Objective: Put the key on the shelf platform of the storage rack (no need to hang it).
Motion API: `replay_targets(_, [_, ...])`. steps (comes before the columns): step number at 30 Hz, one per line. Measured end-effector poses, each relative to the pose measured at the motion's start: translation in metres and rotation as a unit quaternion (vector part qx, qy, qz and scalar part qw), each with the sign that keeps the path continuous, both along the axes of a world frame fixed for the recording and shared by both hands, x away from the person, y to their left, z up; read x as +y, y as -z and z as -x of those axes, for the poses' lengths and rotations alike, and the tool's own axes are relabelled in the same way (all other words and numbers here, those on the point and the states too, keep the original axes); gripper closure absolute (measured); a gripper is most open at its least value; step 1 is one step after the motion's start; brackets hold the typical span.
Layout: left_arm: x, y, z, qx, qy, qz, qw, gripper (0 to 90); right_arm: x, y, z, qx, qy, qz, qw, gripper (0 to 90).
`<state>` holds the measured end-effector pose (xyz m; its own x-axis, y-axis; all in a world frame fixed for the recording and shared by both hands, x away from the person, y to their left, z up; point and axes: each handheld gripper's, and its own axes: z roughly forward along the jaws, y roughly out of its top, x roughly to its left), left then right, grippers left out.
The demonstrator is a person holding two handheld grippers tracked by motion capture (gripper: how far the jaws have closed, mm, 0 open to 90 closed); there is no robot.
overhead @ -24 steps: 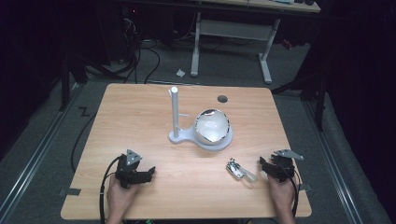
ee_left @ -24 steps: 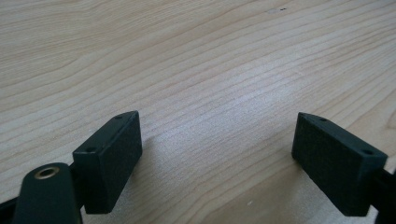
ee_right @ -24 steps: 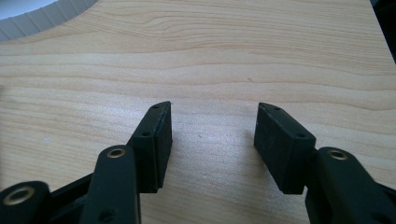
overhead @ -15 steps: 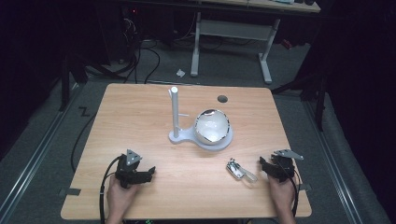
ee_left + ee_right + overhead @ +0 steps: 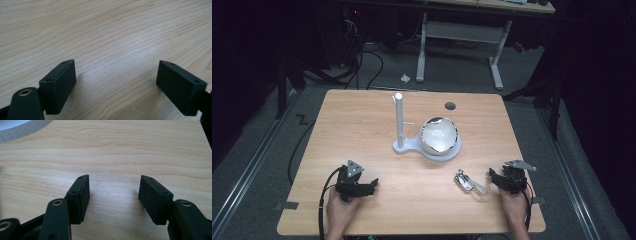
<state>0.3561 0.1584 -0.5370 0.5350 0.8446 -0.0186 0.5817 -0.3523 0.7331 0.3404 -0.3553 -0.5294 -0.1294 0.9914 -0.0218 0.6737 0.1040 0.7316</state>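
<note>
A white stand (image 5: 404, 146) with an upright post (image 5: 398, 117) sits mid-table, and a shiny metal bowl (image 5: 439, 135) rests tilted on its round base. A small metal clip-like piece (image 5: 468, 182) lies on the wood near the front right. My right gripper (image 5: 493, 176) rests just right of that piece, open, nothing between its jaws (image 5: 113, 192). My left gripper (image 5: 371, 184) sits on the table at the front left, open and empty (image 5: 116, 77). In the right gripper view the ribbed white base rim (image 5: 22, 128) shows at the top left.
The wooden table (image 5: 362, 120) has a dark round hole (image 5: 450, 106) near its far edge. Cables trail from each gripper toward the front edge. Beyond the table are a dark floor, cables and a desk frame (image 5: 459, 32).
</note>
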Motion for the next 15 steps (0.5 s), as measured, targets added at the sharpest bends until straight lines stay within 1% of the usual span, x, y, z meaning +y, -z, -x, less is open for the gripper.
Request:
replay_targets(5, [0.0,0.0,0.0,0.0,0.0,0.0,1.0,16.6,0.0006,-0.0009,0.0,0.004,-0.002,-0.001,1.0,44.8])
replay_targets(7, [0.0,0.0,0.0,0.0,0.0,0.0,1.0,16.6,0.0025,-0.0021,0.0004,0.009,-0.01,-0.001,0.9999,46.4])
replay_targets(10, [-0.0001,0.0,0.0,0.0,0.0,0.0,1.0,16.5,0.0036,-0.0023,0.0009,0.01,-0.011,-0.001,0.9999,47.0])
replay_targets(15, [0.0,0.0,0.0,0.0,0.0,0.0,1.0,16.5,0.0047,-0.0035,0.0026,0.012,-0.02,-0.007,0.9997,49.1])
